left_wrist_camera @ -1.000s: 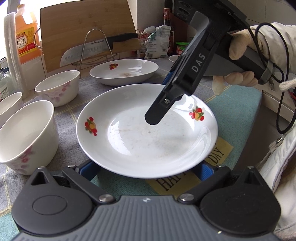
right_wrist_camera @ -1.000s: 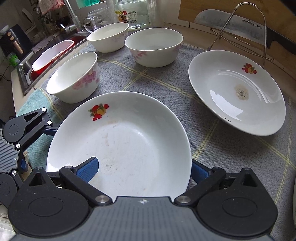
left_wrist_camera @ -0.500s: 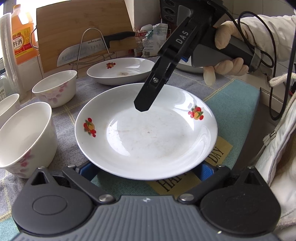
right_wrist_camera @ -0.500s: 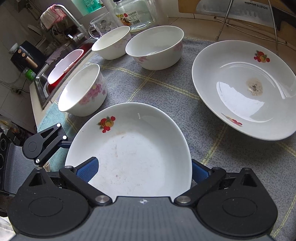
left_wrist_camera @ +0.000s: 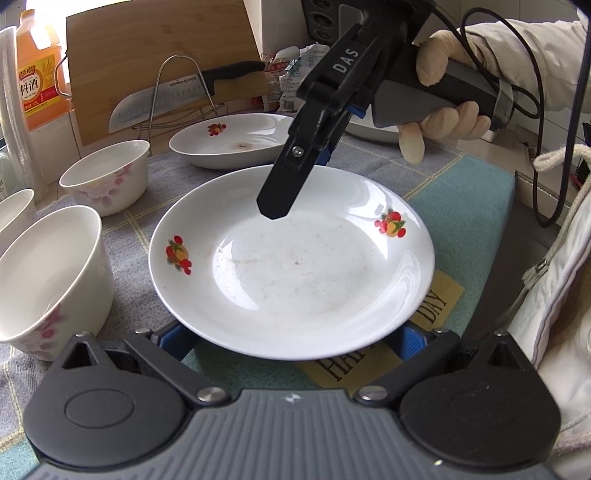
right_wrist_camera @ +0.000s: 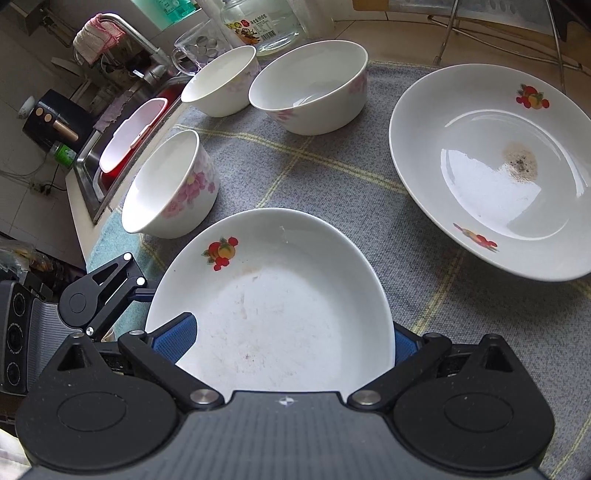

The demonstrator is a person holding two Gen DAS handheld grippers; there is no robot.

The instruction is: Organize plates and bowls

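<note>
A white plate with fruit prints (left_wrist_camera: 295, 266) lies on the grey mat, and it also shows in the right wrist view (right_wrist_camera: 273, 310). My left gripper (left_wrist_camera: 291, 341) is open, its blue pads to either side under the plate's near rim. My right gripper (right_wrist_camera: 291, 339) is open and hovers above the plate's far rim; its black finger (left_wrist_camera: 284, 184) hangs over the plate. A second fruit-print plate (right_wrist_camera: 491, 170) lies farther back, with a brown stain in it. Three white floral bowls (right_wrist_camera: 170, 188) (right_wrist_camera: 310, 85) (right_wrist_camera: 221, 81) stand on the left.
A knife on a wire rack (left_wrist_camera: 177, 96) and a wooden board (left_wrist_camera: 155, 55) stand at the back. An orange bottle (left_wrist_camera: 40, 81) is at far left. A sink with a red basin (right_wrist_camera: 129, 136) lies beyond the bowls. A glass jar (right_wrist_camera: 262, 22) stands behind them.
My right gripper has lifted and drawn back from over the plate's middle towards its far rim. The left gripper and the plate have hardly moved.
</note>
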